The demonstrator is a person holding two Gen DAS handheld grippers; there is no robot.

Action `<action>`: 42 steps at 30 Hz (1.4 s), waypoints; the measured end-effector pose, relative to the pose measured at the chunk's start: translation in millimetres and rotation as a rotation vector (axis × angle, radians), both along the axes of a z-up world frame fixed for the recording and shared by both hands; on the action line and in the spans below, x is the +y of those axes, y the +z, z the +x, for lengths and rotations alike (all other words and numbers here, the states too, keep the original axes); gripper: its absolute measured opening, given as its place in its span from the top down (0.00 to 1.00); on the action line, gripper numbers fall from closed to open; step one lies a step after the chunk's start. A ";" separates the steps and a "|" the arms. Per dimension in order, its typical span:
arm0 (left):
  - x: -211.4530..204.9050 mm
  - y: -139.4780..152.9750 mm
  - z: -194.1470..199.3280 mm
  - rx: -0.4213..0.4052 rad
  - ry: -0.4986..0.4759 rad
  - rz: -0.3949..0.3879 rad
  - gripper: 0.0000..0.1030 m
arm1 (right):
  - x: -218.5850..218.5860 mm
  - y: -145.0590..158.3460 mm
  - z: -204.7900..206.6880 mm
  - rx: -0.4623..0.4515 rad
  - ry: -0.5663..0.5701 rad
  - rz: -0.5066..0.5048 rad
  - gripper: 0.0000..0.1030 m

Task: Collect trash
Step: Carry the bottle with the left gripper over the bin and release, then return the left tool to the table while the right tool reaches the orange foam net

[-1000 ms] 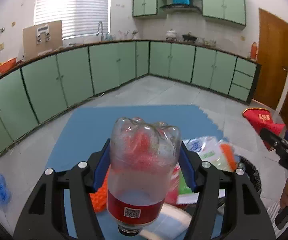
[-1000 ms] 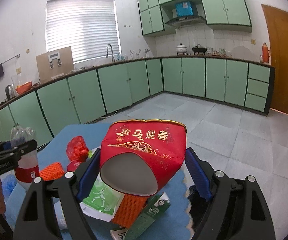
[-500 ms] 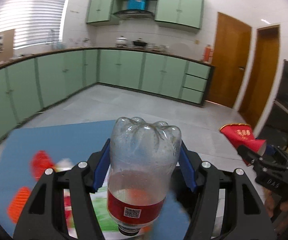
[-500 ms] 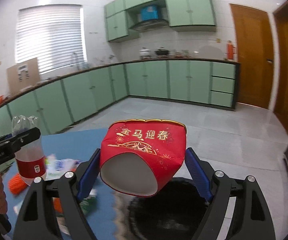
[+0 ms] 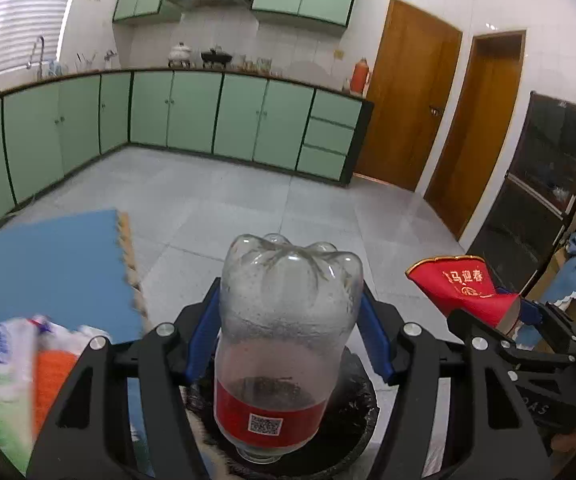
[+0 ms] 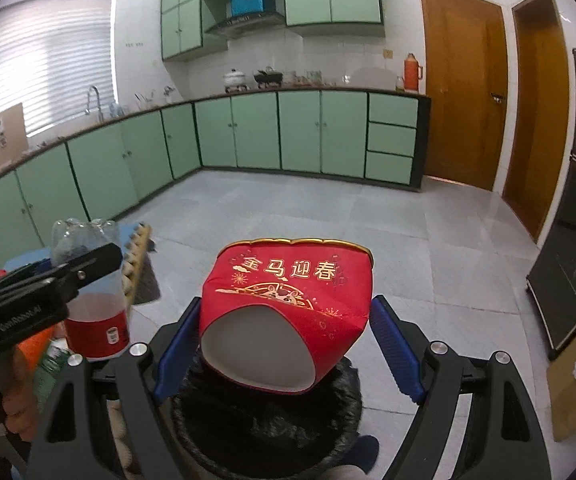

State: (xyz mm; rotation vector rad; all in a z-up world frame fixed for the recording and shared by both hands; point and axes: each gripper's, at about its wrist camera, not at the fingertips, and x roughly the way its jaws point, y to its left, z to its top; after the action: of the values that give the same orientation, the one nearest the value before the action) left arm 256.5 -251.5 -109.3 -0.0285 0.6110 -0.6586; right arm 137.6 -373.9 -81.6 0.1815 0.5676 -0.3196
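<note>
Clear red-labelled bottle [image 5: 284,344] and red paper cup [image 6: 288,312], both above black-lined bin [image 6: 272,432].

Counting one clear plastic bottle with a red label [image 5: 284,344], one red paper cup with gold print [image 6: 288,312], one black-lined trash bin [image 6: 272,432], and two brown wooden doors [image 6: 464,92].

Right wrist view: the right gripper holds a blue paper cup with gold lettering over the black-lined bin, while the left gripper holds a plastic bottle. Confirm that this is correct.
Not quite: the cup is red, not blue. The right wrist view shows the right gripper closed on a red paper cup with gold lettering, above the black-lined bin. The rest holds: the left gripper grips the plastic bottle.
</note>
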 end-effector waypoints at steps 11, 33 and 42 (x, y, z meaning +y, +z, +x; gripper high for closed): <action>-21.2 -66.4 24.0 0.096 -0.025 0.072 0.34 | -33.8 -52.7 14.1 0.074 -0.007 0.041 0.20; 51.4 6.2 -5.8 -0.008 0.121 0.030 0.21 | -0.2 -22.8 7.8 0.005 0.035 0.051 0.06; 168.7 37.2 -55.9 -0.130 0.363 0.122 0.19 | 85.4 11.7 5.0 -0.100 0.177 0.064 0.06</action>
State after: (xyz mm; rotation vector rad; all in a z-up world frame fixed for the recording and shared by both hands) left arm 200.5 -82.8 -72.1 0.0174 0.5032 -0.2689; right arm 142.6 -288.5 -70.0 0.2062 0.4911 -0.1204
